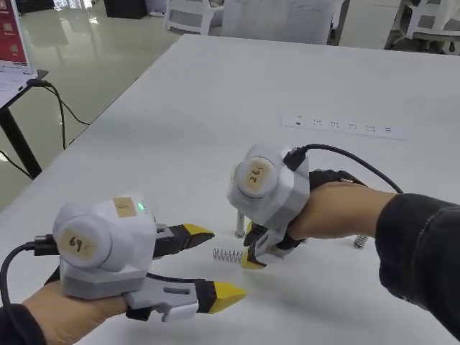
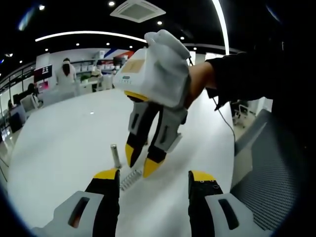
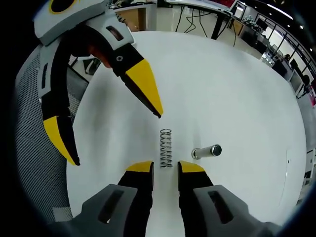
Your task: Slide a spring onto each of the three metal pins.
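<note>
White table [image 1: 215, 108] bears one loose spring [image 1: 228, 254], one upright pin [image 1: 239, 224].

The head view looks forward and down over the table [image 1: 180, 129], the left gripper view faces the right gripper [image 2: 138, 170] at close range, and the right gripper view looks steeply down past the left gripper [image 3: 118, 139], all sharing the spring [image 3: 166, 148].

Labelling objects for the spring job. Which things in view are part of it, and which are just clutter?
Job: spring, lying flat; upright pin; right gripper, open astride the spring's end; left gripper, open; small item far right, perhaps a sprung pin.
Lying about: power strip; laptop.
</note>
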`<state>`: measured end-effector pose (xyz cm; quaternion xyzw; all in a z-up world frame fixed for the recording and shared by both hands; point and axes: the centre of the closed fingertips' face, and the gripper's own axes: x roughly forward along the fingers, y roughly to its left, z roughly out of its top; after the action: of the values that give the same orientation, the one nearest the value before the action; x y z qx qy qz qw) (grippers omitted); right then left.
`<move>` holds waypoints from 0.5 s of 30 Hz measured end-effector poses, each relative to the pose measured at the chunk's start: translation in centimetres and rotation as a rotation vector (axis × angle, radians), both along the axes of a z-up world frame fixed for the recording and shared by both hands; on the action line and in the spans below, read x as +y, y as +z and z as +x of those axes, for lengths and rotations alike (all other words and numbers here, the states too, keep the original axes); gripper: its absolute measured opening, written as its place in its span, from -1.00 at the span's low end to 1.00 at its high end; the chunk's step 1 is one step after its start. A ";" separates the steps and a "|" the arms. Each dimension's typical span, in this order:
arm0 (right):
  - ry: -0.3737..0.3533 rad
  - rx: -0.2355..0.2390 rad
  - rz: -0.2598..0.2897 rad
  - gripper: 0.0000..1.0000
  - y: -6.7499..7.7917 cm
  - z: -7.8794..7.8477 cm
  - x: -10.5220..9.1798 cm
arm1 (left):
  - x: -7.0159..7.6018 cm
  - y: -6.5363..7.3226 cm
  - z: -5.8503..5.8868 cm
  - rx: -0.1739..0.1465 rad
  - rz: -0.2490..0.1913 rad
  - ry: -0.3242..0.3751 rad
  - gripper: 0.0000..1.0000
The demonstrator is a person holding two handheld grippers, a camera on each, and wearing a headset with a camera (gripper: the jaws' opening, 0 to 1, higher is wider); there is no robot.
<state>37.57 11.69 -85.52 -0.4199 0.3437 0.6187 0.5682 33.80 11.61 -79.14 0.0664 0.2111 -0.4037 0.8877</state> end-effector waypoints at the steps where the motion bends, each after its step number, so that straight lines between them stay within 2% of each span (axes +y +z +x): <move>1: 0.001 -0.003 -0.004 -0.67 -0.1 0.0 0.0 | 0.0 0.0 0.0 0.000 0.000 -0.001 0.01; 15: 0.004 -0.010 -0.026 -0.71 -1.0 0.1 0.0 | 0.0 0.0 0.0 0.001 -0.003 -0.001 0.00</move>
<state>37.63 11.65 -86.48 -0.4309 0.3482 0.6131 0.5632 33.84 11.57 -79.15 0.0649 0.2111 -0.4047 0.8874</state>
